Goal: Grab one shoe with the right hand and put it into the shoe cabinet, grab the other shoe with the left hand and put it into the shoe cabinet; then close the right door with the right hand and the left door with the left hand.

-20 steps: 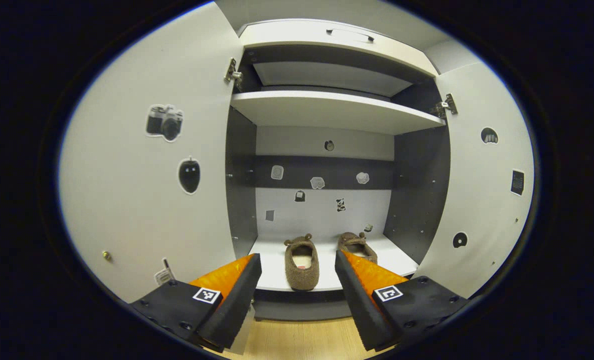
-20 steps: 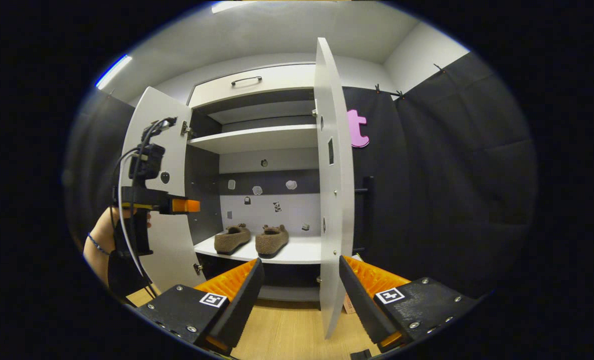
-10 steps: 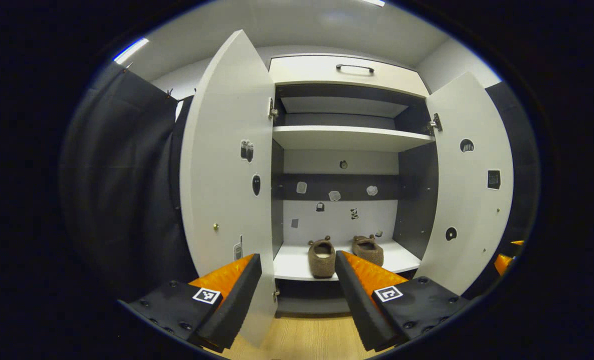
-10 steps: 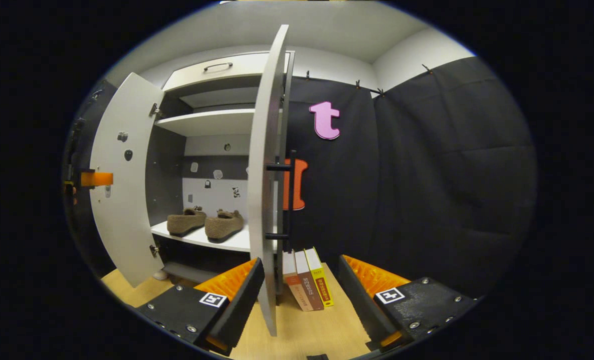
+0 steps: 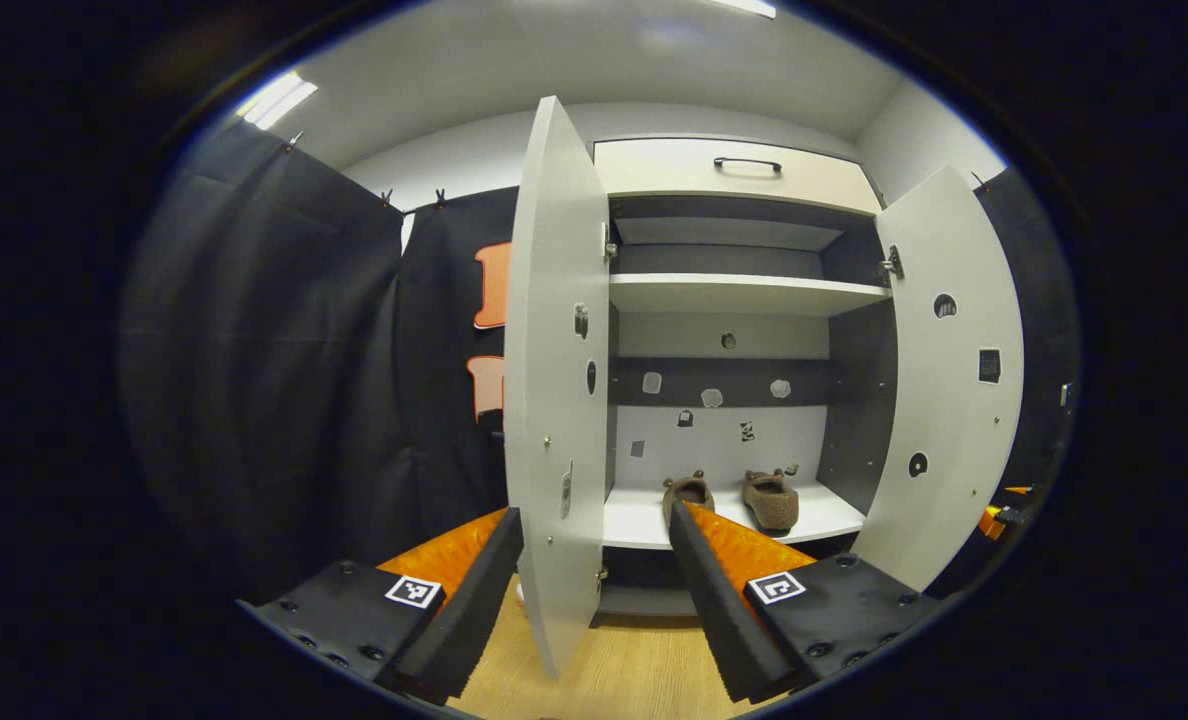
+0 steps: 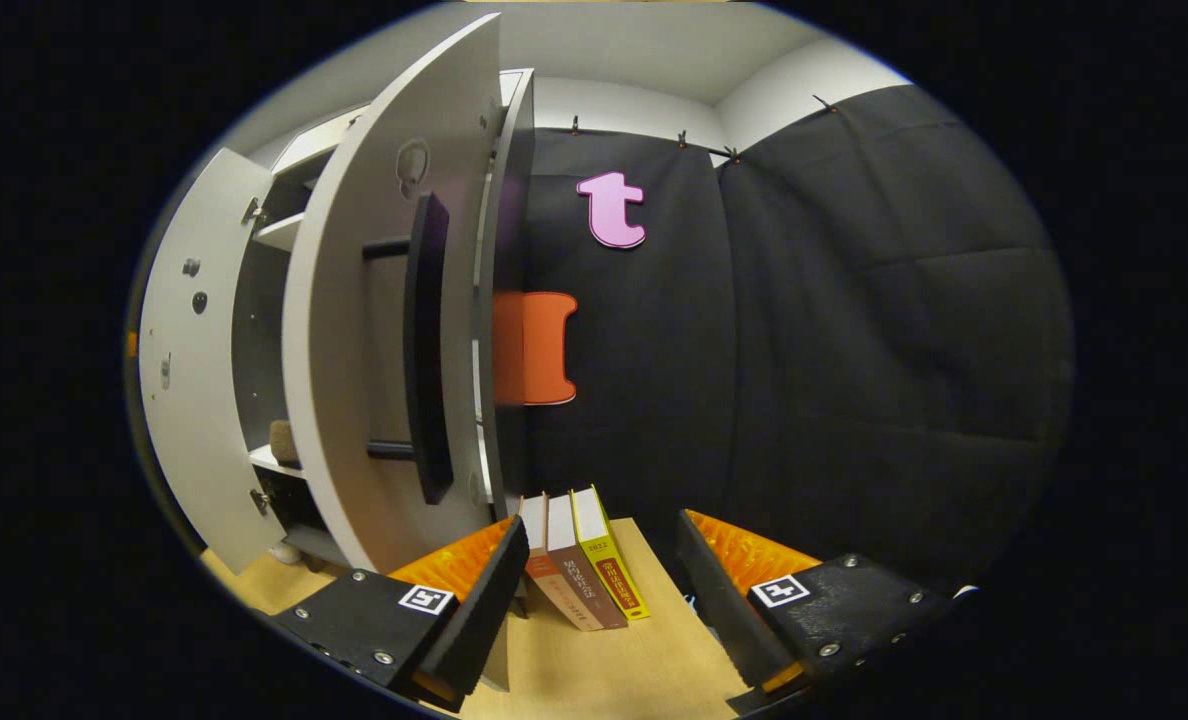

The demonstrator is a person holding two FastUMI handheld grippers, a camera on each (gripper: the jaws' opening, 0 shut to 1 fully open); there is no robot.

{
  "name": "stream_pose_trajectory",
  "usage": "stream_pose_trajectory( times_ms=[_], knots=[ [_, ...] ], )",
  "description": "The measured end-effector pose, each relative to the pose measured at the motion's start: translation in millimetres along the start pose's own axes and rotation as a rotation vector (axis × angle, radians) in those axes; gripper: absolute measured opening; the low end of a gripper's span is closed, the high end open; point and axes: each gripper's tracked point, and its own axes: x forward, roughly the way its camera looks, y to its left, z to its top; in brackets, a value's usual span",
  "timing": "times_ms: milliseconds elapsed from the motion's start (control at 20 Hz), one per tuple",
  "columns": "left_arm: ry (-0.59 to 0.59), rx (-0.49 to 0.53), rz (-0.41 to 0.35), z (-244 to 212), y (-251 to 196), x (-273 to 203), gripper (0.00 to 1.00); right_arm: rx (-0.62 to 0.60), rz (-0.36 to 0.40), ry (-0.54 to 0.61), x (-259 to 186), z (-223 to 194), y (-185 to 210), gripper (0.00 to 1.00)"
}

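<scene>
Shoes (image 5: pixel 744 496) sit side by side on the cabinet's bottom shelf (image 5: pixel 644 524). Both grippers, jaws apart and empty, have swung outward since a second ago: left gripper (image 5: pixel 594 570) now faces the left door's (image 5: pixel 554 380) edge, right gripper (image 6: pixel 599 580) the right door's (image 6: pixel 374 340) handle side.

The shoe cabinet (image 5: pixel 744 295) at centre of the left gripper view is smooth matt board, pale on shelves and doors, darker matt on its side walls. Small metal hinges (image 5: pixel 893 263) glint at the upper right door edge. The two shoes (image 5: pixel 771 499) on the bottom shelf look like fuzzy, rough cloth. The floor (image 5: pixel 644 670) at lower centre is light wood grain. In the right gripper view, the door handle (image 6: pixel 426 345) is matt dark bar, and the books (image 6: pixel 584 560) at lower centre have glossy paper covers.
</scene>
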Motion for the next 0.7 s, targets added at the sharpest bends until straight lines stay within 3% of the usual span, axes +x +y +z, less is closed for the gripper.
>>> stream_pose_trajectory(
  times_ms=[350, 550, 700],
  knots=[
    [0.006, 0.006, 0.056, -0.5, 32.1, -19.9, 0.96, -0.022, 0.06, -0.016, 14.5, -1.9, 27.6, 0.92],
    [0.019, -0.006, 0.071, -5.6, 46.1, -23.4, 0.96, -0.057, 0.028, -0.044, 10.7, 3.0, 28.9, 0.91],
    [0.027, -0.016, 0.072, -9.2, 55.5, -21.8, 0.96, -0.063, 0.034, -0.04, 9.9, 1.9, 42.6, 0.75]
  ],
)
